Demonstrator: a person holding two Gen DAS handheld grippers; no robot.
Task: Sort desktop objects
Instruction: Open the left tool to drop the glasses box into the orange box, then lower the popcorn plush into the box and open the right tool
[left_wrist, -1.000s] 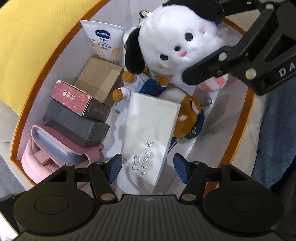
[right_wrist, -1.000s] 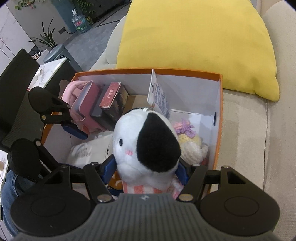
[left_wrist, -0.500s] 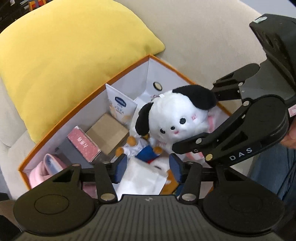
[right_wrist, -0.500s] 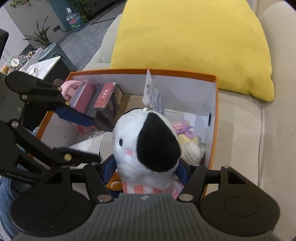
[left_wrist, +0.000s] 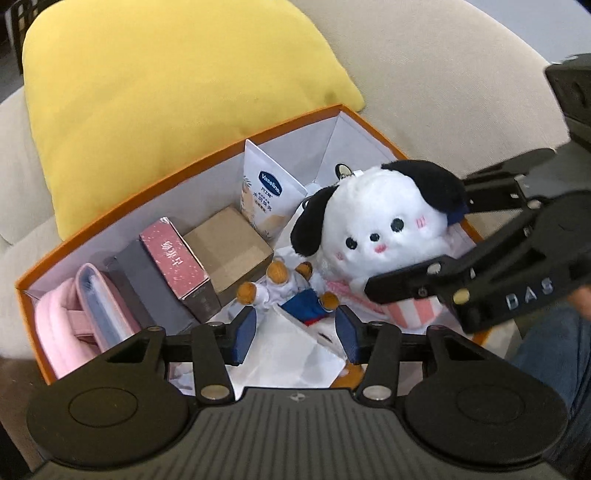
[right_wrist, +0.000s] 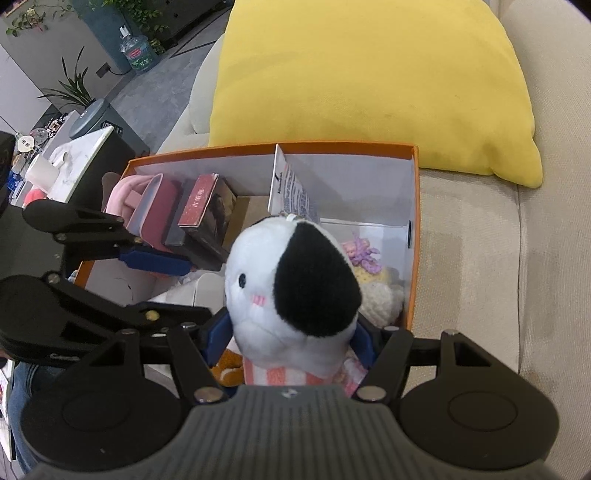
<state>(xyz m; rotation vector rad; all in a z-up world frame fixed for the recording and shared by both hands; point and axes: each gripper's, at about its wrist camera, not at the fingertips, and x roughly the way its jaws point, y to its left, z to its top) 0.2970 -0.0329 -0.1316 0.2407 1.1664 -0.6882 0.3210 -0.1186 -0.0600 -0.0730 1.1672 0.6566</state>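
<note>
An orange box (left_wrist: 110, 206) with white walls sits on a beige sofa. My right gripper (right_wrist: 291, 339) is shut on a white plush dog with black ears (right_wrist: 291, 291) and holds it over the box's right part; the dog also shows in the left wrist view (left_wrist: 384, 232). My left gripper (left_wrist: 293, 336) is open and empty above the box's near edge, over a white pouch (left_wrist: 291, 358). A small bear plush (left_wrist: 284, 284) lies under the dog.
In the box stand a pink case (left_wrist: 85, 317), a grey box (left_wrist: 144, 291), a red box (left_wrist: 177, 258), a brown carton (left_wrist: 229, 247) and a Vaseline sachet (left_wrist: 266, 192). A crocheted toy (right_wrist: 373, 277) lies at the right. A yellow pillow (right_wrist: 369, 81) leans behind.
My left gripper has risen up and back from low inside the box, leaving the white pouch lying there. My right gripper still holds the plush dog in about the same place.
</note>
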